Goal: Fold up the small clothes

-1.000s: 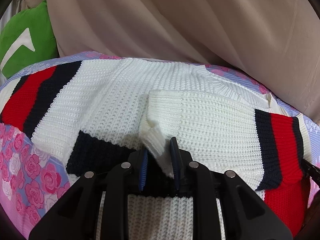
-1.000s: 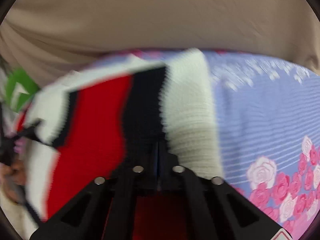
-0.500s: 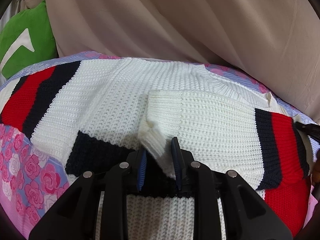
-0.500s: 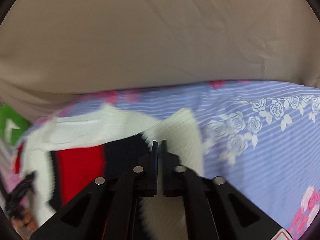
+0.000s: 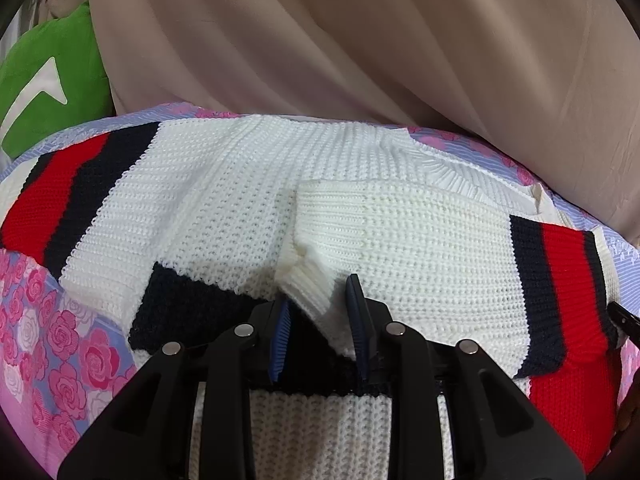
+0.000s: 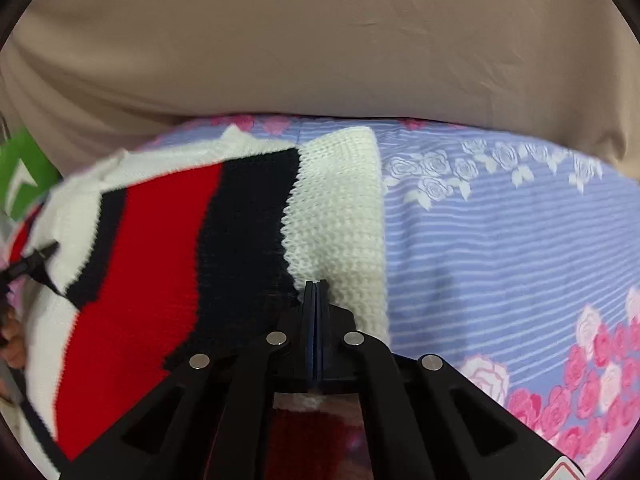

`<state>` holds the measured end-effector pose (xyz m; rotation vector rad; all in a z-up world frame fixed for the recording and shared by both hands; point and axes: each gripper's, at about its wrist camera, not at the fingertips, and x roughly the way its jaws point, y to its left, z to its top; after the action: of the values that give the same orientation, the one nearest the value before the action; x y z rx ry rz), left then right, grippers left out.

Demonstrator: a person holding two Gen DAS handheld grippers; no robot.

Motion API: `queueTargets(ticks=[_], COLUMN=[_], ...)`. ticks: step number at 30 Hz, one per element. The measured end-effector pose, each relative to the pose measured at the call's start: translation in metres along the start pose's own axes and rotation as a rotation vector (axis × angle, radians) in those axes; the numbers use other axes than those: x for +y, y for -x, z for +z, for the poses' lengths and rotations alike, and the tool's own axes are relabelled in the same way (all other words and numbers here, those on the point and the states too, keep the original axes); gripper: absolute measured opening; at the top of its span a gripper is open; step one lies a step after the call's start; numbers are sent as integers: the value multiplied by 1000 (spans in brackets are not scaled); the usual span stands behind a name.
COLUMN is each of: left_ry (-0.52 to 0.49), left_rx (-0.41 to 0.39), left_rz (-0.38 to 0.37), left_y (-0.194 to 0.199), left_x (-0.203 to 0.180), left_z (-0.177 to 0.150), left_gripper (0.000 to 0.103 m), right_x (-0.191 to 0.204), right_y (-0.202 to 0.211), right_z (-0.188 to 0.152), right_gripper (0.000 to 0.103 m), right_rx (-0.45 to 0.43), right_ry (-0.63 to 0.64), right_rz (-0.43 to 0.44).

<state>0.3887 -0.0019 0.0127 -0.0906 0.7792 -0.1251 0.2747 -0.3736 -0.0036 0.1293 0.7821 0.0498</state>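
Observation:
A white knit sweater (image 5: 224, 200) with red and navy stripes lies flat on the bed. Its right sleeve (image 5: 400, 240) is folded across the body. The sleeve's ribbed cuff (image 5: 308, 284) sits between the blue pads of my left gripper (image 5: 318, 290), whose jaws are opening; a dark gap shows beside the left pad. In the right wrist view my right gripper (image 6: 316, 284) is shut with nothing between its fingers. Its tips hover over the sweater (image 6: 336, 208) where the navy stripe meets the white edge.
A floral pink and lilac bedsheet (image 5: 52, 340) (image 6: 500, 240) covers the bed. Beige draped cloth (image 5: 360, 40) rises behind it. A green cushion (image 5: 44, 80) rests at the far left. A hand (image 6: 14, 344) shows at the left edge of the right wrist view.
My left gripper's jaws have spread a little around the cuff. My right gripper pulled back from the sweater half a second ago and has come close over its striped side again.

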Motion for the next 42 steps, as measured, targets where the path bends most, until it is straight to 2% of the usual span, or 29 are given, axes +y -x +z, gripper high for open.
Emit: queueTargets(ticks=[2, 3, 4, 5, 6, 8, 11, 13, 15, 16, 17, 18, 22, 23, 25, 27, 28, 30, 33, 34, 35, 36, 38, 40, 42], left_ry=[6, 6, 6, 6, 8, 21, 104, 125, 131, 139, 164, 203, 376, 455, 589, 709, 755, 798, 787, 780, 774, 773, 700, 561, 432], left_rx=[0, 0, 0, 0, 0, -4, -31, -42, -60, -60, -49, -41, -57, -52, -39, -30, -24, -56, -78, -75, -57, -53, -114, -186, -239], left_rz=[-5, -6, -6, -7, -9, -22, -37, -8, 26, 18, 35, 59, 159, 174, 153, 165, 184, 156, 124, 104, 86, 83, 97, 100, 54], left_y=[-1, -1, -1, -1, -1, 0, 11, 24, 41, 48, 55, 62, 76, 77, 75, 68, 65, 60, 50, 46, 40, 39, 53, 77, 102], left_x=[0, 0, 0, -1, 0, 3, 21, 38, 60, 74, 93, 117, 213, 244, 296, 342, 361, 381, 385, 384, 380, 380, 353, 303, 244], left_z=[0, 0, 0, 0, 0, 0, -3, -8, -13, -15, -16, -16, -7, -4, -2, -1, -1, 0, 12, 16, 22, 30, 55, 82, 102], left_gripper=[26, 26, 26, 26, 26, 26, 31, 32, 33, 37, 50, 55, 58, 59, 59, 59, 59, 59, 55, 35, 5, 7, 6, 6, 6], right_x=[7, 4, 4, 1, 0, 1, 17, 22, 24, 34, 42, 47, 71, 75, 83, 88, 88, 83, 73, 71, 70, 70, 72, 74, 74], right_y=[17, 20, 12, 3, 2, 8, 21, 43, 58, 67, 73, 80, 87, 89, 90, 83, 80, 77, 75, 73, 72, 72, 72, 72, 71], right_z=[-6, -10, -11, -15, -17, -18, -21, -31, -47, -57, -68, -77, -113, -122, -138, -146, -147, -145, -143, -142, -142, -142, -143, -142, -142], right_gripper=[0, 0, 0, 0, 0, 0, 0, 7, 8, 11, 12, 16, 25, 25, 25, 27, 27, 30, 32, 32, 32, 32, 32, 33, 33], right_rx=[-33, -28, -7, 5, -27, -23, -49, -52, -44, -33, -21, -12, 23, 28, 32, 45, 48, 45, 55, 55, 55, 55, 52, 51, 50], right_ry=[22, 39, 52, 53, 45, 23, 21, 44, 78, 99, 118, 128, 148, 156, 173, 187, 187, 163, 105, 94, 86, 84, 95, 105, 103], right_rz=[7, -25, -53, -44, -25, -36, -43, -8, 21, 36, 61, 85, 177, 194, 209, 201, 188, 200, 221, 226, 228, 227, 214, 207, 209])
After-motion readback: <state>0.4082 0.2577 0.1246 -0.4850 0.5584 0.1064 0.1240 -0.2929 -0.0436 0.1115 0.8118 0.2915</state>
